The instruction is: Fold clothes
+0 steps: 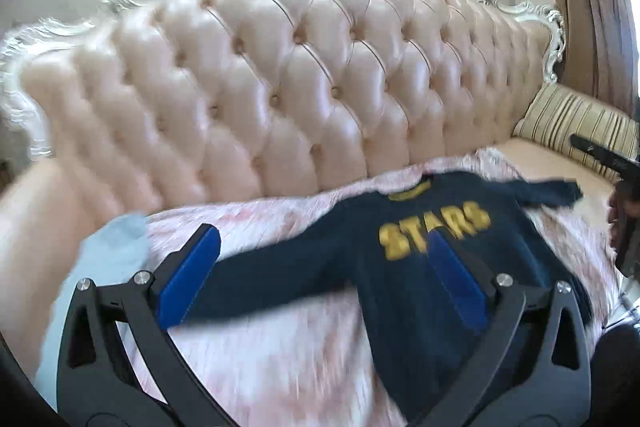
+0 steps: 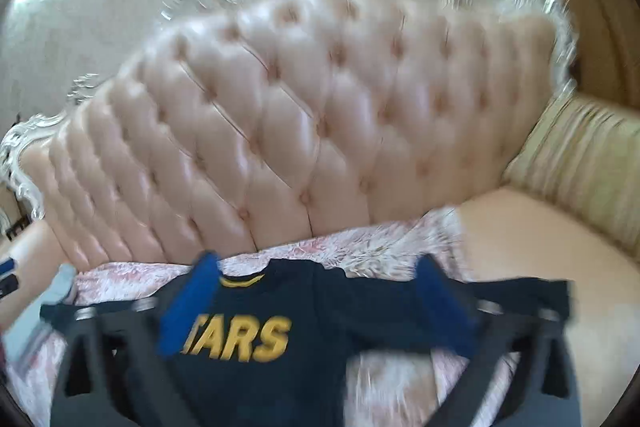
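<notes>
Fingers of the left gripper [image 1: 324,267] stand wide apart with nothing between them, blue pads at lower left and lower centre of the frame. The right gripper [image 2: 316,303] is likewise spread and empty, though blurred. Beyond both lies the shirt [image 1: 400,287], navy with yellow "STARS" lettering, spread face up on a pink blanket [image 1: 280,347], collar toward the headboard [image 1: 280,67], sleeves stretched out to either side. In the left view one sleeve runs across between the pads; in the right view the chest sits between them. Soft, light knit, I judge: it will drape and slip, so pinch a sleeve cuff or shoulder seam. A pale blue cloth [image 1: 112,251] lies at left.
</notes>
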`<state>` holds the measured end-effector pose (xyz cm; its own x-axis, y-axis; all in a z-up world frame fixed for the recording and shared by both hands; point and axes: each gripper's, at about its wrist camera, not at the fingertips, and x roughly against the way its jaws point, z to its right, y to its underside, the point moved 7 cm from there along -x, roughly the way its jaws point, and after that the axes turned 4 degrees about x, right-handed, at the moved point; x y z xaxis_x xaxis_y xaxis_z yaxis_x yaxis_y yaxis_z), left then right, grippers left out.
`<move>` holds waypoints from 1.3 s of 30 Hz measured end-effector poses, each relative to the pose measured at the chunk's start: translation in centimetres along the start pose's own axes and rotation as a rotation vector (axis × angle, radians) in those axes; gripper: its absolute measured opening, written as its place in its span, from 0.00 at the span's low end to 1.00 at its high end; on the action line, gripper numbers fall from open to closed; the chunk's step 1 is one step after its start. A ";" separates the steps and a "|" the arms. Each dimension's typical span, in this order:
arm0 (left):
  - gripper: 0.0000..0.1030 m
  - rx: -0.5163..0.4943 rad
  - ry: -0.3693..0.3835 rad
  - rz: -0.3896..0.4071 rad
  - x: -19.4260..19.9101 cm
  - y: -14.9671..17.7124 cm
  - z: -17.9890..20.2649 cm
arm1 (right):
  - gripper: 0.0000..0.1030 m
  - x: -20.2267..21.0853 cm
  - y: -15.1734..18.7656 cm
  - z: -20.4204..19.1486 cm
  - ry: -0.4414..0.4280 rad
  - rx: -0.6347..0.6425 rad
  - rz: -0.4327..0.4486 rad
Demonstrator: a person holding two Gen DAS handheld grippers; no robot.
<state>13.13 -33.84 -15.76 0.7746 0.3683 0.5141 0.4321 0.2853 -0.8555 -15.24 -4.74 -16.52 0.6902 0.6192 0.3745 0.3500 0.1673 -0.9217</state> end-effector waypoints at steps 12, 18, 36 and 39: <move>1.00 0.153 0.006 -0.107 8.9 7.1 1.5 | 1.00 14.1 9.6 -4.3 -0.188 -0.346 -0.290; 1.00 0.016 -0.151 0.181 17.0 2.8 1.7 | 1.00 22.9 4.0 -5.4 0.235 -0.020 -0.017; 0.98 0.983 0.544 -0.470 1.9 16.7 -2.1 | 1.00 12.6 14.8 -2.3 -0.276 -0.815 -0.448; 0.97 1.184 0.676 -0.512 0.6 18.5 -1.5 | 1.00 11.1 17.2 -2.1 -0.330 -0.946 -0.506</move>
<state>22.24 -29.68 -31.38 0.8652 -0.3789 0.3284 0.3553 0.9254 0.1316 -0.23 3.40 -28.05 0.1796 0.8415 0.5095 0.9796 -0.1057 -0.1707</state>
